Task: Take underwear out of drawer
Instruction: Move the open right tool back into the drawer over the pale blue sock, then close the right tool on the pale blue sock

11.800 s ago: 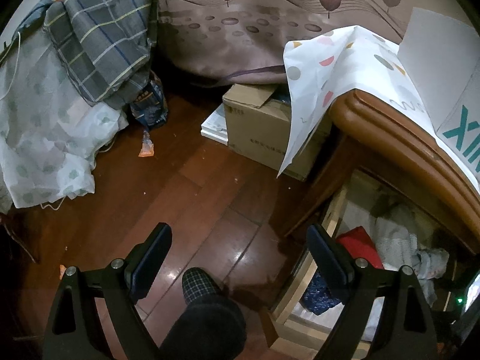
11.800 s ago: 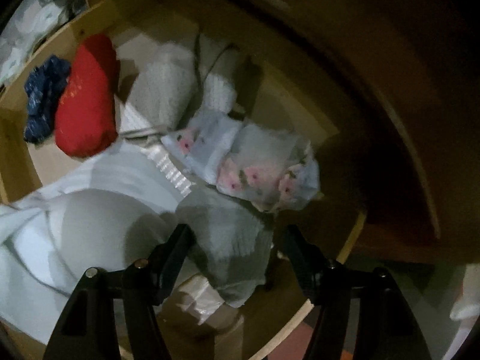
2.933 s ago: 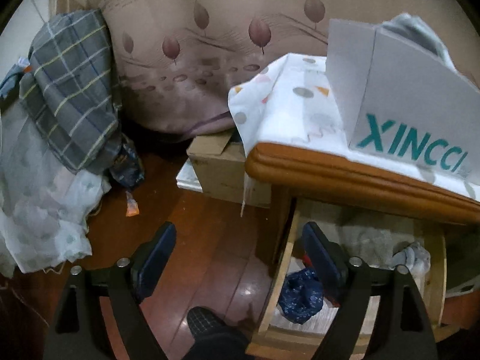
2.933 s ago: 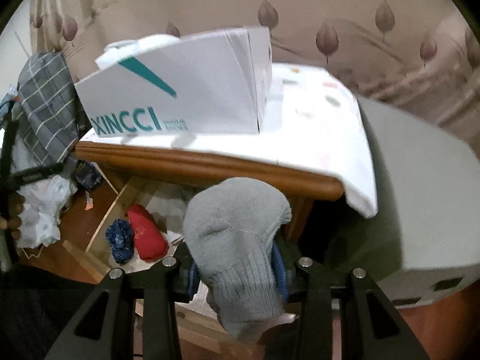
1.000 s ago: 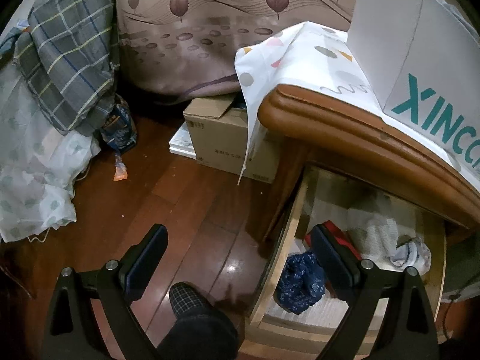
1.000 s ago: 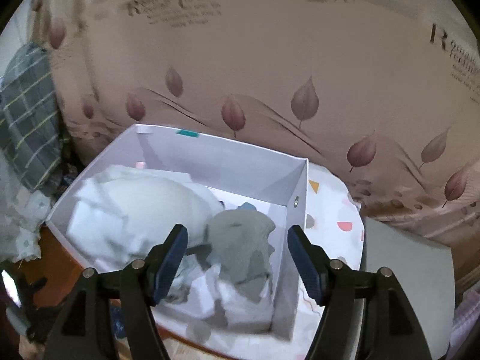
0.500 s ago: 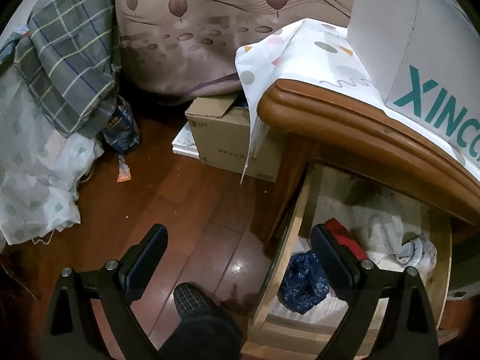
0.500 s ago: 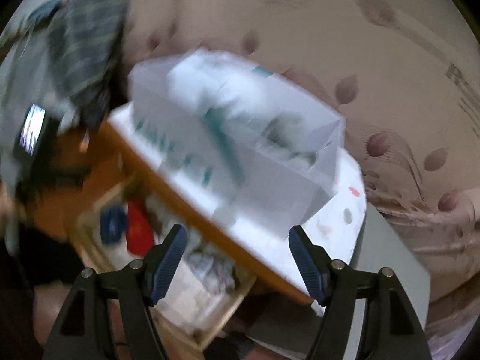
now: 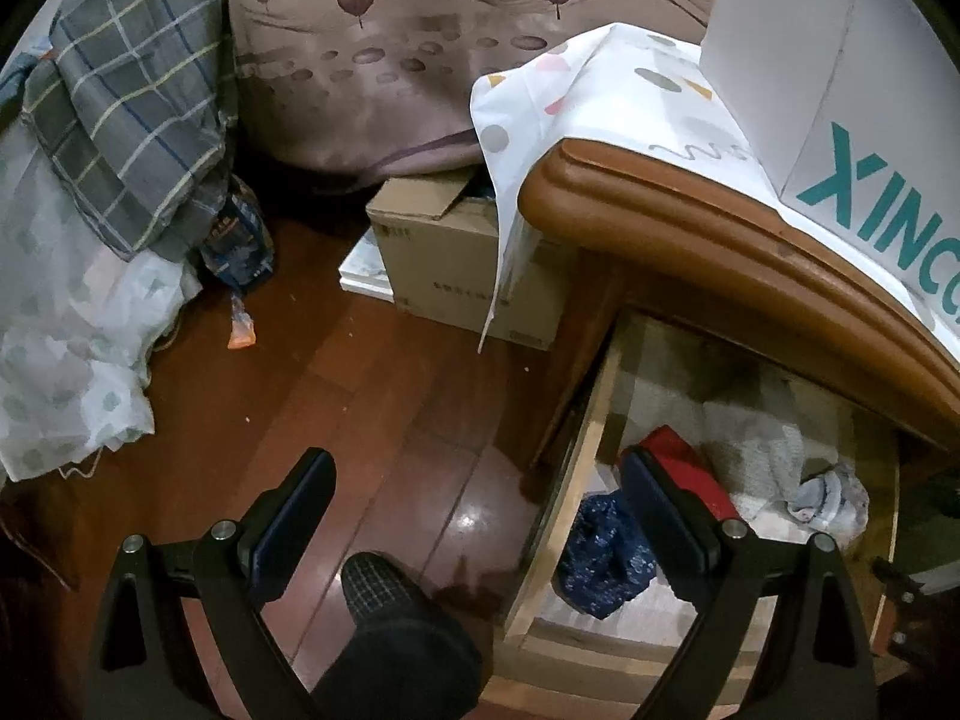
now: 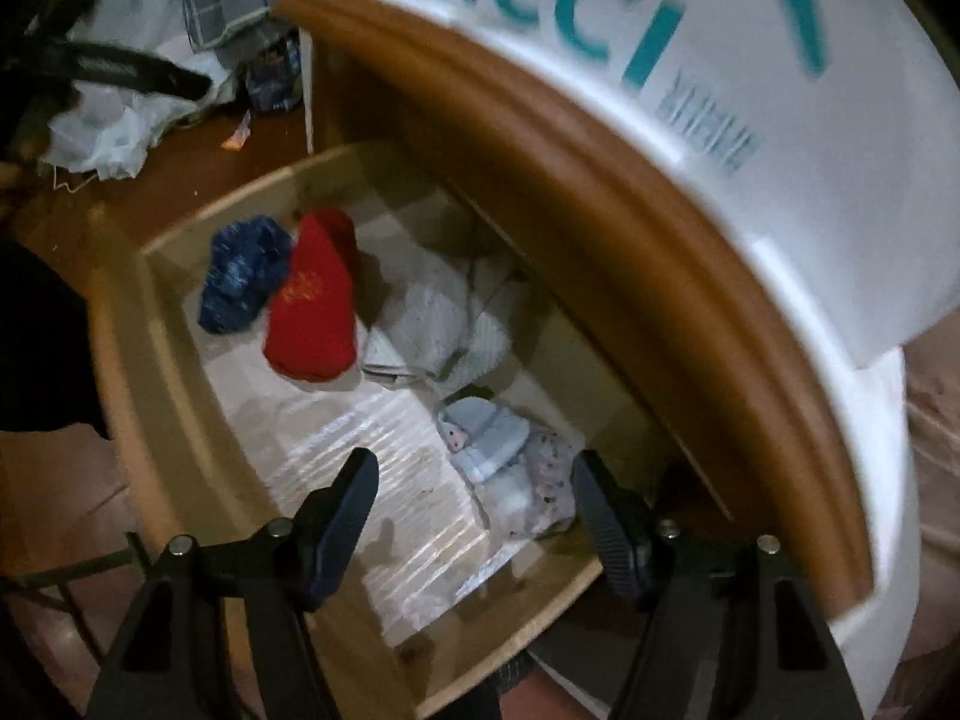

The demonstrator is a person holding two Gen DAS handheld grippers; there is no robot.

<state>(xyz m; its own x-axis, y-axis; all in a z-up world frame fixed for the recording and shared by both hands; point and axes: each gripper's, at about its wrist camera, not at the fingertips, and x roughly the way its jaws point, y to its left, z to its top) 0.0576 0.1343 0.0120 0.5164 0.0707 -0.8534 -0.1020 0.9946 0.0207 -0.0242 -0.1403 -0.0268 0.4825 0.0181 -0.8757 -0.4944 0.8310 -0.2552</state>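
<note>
The wooden drawer (image 10: 174,420) (image 9: 564,492) stands pulled out under the table top. In it lie a dark blue piece (image 10: 240,279) (image 9: 600,558), a red piece (image 10: 312,306) (image 9: 690,468), a whitish knit piece (image 10: 438,324) and a pale blue flowered bundle (image 10: 510,462) (image 9: 831,495). My right gripper (image 10: 474,498) hangs over the drawer above the pale bundle, nothing between its fingers, its jaws closing slightly. My left gripper (image 9: 474,501) is open and empty, straddling the drawer's left wall above the floor.
A white box lettered in teal (image 9: 840,138) (image 10: 690,60) sits on a spotted cloth on the table (image 9: 720,252). A cardboard box (image 9: 456,264), plaid fabric (image 9: 132,90) and pale bedding (image 9: 66,360) crowd the wooden floor. A person's slippered foot (image 9: 384,594) is near the left gripper.
My right gripper came down from above the white box to just over the open drawer, rolling as it went. The left gripper has stayed where it was.
</note>
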